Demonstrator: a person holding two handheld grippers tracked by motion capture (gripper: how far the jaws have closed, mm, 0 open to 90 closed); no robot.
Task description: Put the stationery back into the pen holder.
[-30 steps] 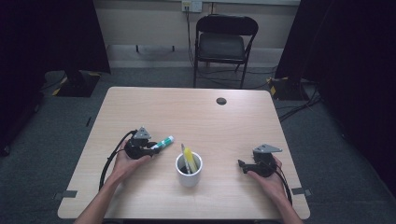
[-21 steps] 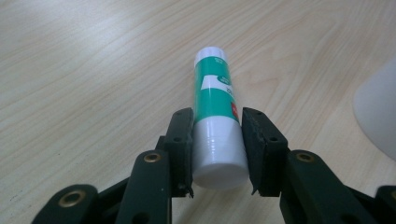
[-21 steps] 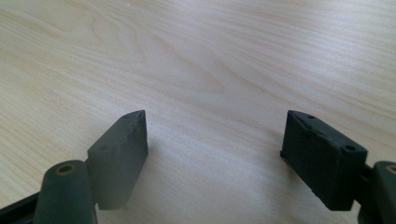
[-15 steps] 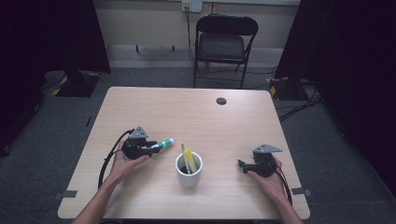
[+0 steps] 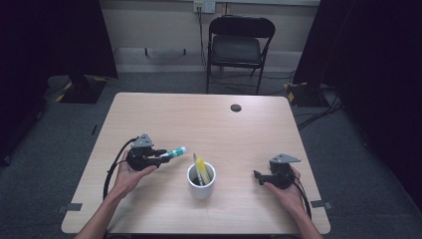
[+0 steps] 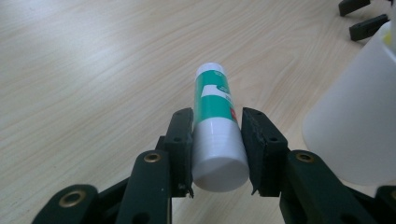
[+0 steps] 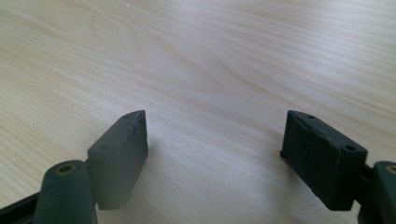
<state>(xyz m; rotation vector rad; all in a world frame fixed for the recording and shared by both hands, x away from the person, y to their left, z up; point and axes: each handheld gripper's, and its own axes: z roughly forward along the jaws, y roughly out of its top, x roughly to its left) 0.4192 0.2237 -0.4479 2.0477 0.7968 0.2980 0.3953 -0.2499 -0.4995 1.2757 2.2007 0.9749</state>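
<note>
In the left gripper view the white cup (image 6: pixel 355 116) is cut off at the right edge; print on the glue stick (image 6: pixel 215 121) is too blurred to read.

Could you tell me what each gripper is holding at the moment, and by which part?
The left gripper clamps a green-and-white glue stick by its white lower end. The right gripper stands open, holding nothing.

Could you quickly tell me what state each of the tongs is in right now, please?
Left tongs: closed on the green-and-white plastic glue stick, gripping its white end.
Right tongs: open, nothing between the jaws, above the light wooden table.
</note>
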